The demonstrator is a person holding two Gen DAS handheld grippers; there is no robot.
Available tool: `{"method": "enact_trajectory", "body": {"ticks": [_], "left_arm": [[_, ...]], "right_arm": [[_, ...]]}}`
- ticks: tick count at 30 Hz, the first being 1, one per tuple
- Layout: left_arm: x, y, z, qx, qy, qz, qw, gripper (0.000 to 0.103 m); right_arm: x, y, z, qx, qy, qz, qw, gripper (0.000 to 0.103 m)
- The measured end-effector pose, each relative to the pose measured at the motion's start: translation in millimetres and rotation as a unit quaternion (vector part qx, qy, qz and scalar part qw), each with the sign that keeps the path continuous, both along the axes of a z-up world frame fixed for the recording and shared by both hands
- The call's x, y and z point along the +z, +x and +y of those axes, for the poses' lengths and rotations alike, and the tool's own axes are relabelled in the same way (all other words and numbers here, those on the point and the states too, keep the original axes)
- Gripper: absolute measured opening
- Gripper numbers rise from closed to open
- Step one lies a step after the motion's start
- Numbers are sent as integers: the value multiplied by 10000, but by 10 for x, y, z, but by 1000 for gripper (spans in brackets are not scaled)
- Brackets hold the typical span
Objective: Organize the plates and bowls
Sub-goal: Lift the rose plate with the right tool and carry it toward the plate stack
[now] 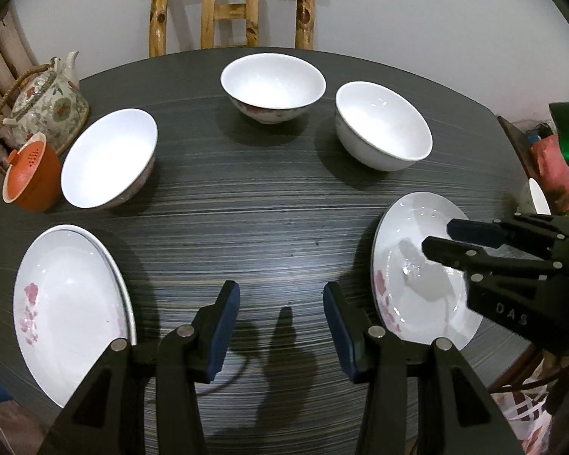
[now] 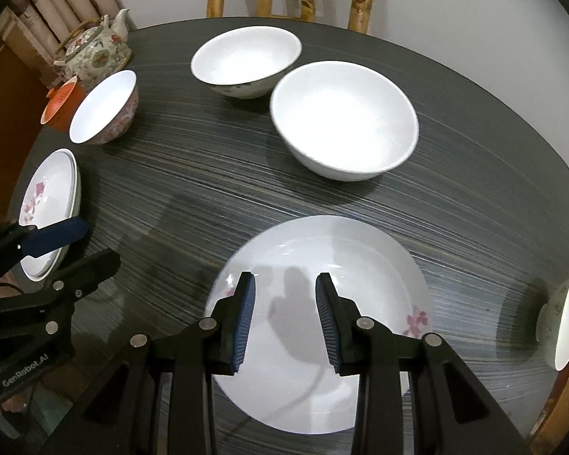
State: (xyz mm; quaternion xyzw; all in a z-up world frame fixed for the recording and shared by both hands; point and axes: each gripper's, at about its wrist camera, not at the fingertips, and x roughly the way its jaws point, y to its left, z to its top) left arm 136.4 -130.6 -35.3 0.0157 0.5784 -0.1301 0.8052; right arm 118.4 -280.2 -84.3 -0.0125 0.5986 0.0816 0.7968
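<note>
My left gripper (image 1: 281, 326), jaws wide, hovers over the dark table (image 1: 269, 227); my right gripper (image 2: 285, 318), wide, hovers over the near floral plate (image 2: 379, 265).

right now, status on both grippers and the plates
Left gripper open, empty, over bare table. Right gripper open, above right plate. Left plate stack untouched. Nothing blocking; bowls sit farther back.

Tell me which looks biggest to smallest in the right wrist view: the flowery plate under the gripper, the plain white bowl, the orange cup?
1. White plate with pink flowers, though it is nearest the camera, which inflates it.
2. Plain white ceramic bowl.
3. Small orange cup, farthest off and partly hidden, so its true size is unsure.
</note>
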Motion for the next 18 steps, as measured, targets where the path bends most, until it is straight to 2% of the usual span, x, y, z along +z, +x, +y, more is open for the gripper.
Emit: {"method": "enact_trajectory", "body": {"ticks": [8, 18], "left_arm": [[-136, -2, -227, 36, -130, 218, 9997, 47], [-298, 6, -388, 179, -374, 452, 9981, 47]], "right_arm": [[-28, 13, -413, -75, -205, 99, 9997, 32], [-227, 52, -969, -402, -259, 336, 9983, 30]]}}
